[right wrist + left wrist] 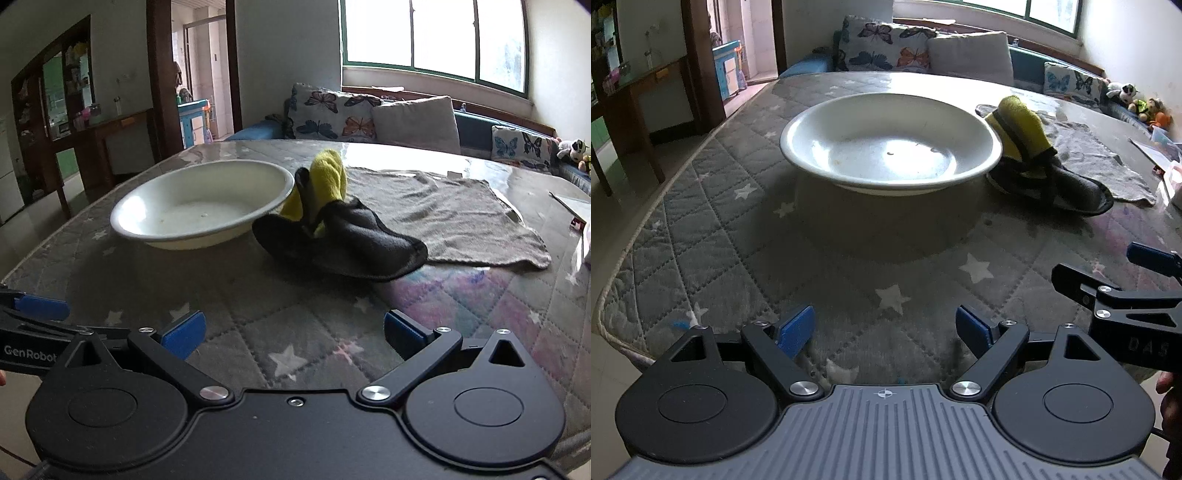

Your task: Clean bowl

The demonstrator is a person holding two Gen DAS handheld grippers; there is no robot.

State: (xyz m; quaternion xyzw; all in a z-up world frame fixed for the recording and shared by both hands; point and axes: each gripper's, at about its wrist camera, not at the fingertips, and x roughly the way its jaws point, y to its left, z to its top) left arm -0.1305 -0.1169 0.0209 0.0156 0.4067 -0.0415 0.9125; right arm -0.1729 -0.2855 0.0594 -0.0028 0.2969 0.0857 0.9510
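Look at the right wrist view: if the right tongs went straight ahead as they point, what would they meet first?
Probably the black and yellow cloth beside the white bowl. The right tongs stand open above bare quilted table cover; depth is uncertain.

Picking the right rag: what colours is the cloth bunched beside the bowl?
Yellow and black cloth; clearest in the right wrist view.

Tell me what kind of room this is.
Probably a home living room: a sofa with butterfly cushions under a window, stuffed toys, and the bowl on a quilt-covered table.
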